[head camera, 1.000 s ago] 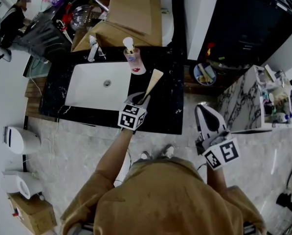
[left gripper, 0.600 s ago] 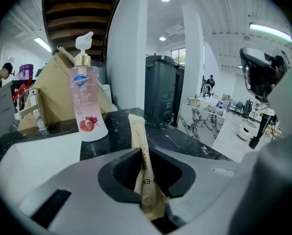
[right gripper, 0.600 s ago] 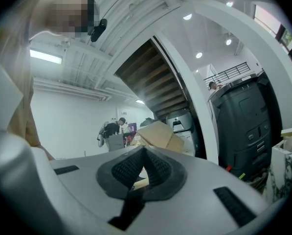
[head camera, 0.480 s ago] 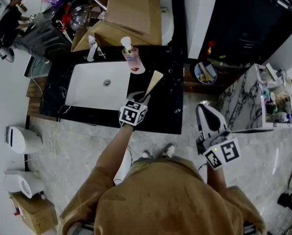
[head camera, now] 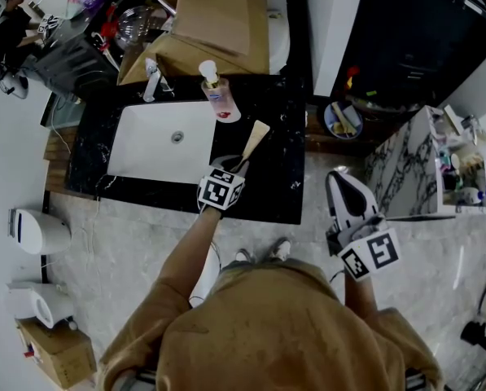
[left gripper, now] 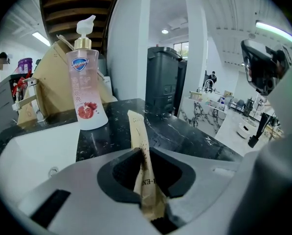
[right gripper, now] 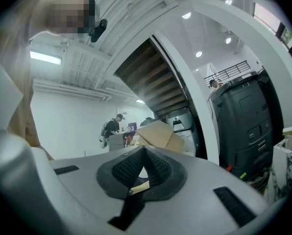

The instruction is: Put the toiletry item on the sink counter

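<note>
Soap bottle (left gripper: 89, 89) — near packet (left gripper: 137, 131) tip

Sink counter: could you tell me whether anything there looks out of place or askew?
The soap bottle stands upright. The tan packet slants up out of the left gripper, not yet laid down. Cardboard boxes crowd the back of the counter.

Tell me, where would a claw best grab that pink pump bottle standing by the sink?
Probably round the body of the pump bottle, near mid-height, coming in level from the front edge of the counter. It stands upright with boxes close behind, and its pump head is narrow and would likely give. The left claw is shut on a paper sachet.
</note>
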A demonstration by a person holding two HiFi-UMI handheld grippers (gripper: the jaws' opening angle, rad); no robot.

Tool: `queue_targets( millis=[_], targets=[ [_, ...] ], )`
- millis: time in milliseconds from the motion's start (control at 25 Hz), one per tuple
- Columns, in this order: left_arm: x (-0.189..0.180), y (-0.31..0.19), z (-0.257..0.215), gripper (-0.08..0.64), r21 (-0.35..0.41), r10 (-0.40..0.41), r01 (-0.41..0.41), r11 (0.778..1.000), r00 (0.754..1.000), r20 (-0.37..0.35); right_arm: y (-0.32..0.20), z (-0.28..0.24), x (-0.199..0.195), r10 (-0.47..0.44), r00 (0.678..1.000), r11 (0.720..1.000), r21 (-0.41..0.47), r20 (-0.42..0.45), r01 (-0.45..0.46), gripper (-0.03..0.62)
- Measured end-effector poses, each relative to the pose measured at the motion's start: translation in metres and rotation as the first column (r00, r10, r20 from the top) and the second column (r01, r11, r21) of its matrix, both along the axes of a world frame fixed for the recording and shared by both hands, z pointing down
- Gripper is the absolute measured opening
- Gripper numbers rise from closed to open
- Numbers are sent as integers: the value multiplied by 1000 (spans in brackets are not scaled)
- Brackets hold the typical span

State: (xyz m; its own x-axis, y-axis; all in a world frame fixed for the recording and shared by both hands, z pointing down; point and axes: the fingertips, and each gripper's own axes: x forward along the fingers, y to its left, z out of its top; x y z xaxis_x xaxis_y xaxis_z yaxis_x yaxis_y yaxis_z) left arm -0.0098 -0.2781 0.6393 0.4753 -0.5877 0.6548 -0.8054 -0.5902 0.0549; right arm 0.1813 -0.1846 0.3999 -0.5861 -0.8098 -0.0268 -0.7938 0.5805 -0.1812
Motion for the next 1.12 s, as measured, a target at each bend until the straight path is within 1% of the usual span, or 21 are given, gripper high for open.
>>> queue_targets(
  millis=[200, 480, 640, 760, 840, 920, 960, 1040, 1120],
  targets=[
    [1, 1, 7, 52, -21, 11, -11, 1000, 1000, 8, -3, 1, -1, -3, 1000, 1000, -2, 0, 3, 3],
    [1, 2, 8, 63, -28, 25, -25, 999, 999, 22, -3, 0, -5, -5, 1000, 1000, 2, 1, 5, 3],
    [3, 3, 9, 87, -49, 36, -36, 998, 999, 10, -2, -1, -7, -2, 1000, 1000, 4, -3, 2, 3],
    [4, 4, 7, 128, -55, 37, -37, 998, 999, -14, 0, -4, -10, 0, 1000, 1000, 9, -6, 0, 3],
    [3, 2, 1, 194, -34, 14, -15, 999, 999, -48, 2, -5, -13, 3, 1000, 1000, 10, -10, -3, 3],
    [1, -1, -15, 275, 21, -7, 9, 1000, 997, -82, 5, -6, -15, 8, 1000, 1000, 11, -14, -7, 3],
    [0, -2, -25, 295, 56, -13, 18, 998, 995, -99, 7, -6, -17, 10, 1000, 1000, 11, -16, -10, 3],
    [-2, -2, -44, 313, 112, -19, 33, 993, 992, -128, 11, -7, -22, 11, 1000, 1000, 12, -19, -11, 3],
    [-6, 0, -55, 318, 132, -18, 38, 990, 989, -149, 15, -8, -29, 10, 1000, 1000, 12, -24, -10, 3]
  ],
)
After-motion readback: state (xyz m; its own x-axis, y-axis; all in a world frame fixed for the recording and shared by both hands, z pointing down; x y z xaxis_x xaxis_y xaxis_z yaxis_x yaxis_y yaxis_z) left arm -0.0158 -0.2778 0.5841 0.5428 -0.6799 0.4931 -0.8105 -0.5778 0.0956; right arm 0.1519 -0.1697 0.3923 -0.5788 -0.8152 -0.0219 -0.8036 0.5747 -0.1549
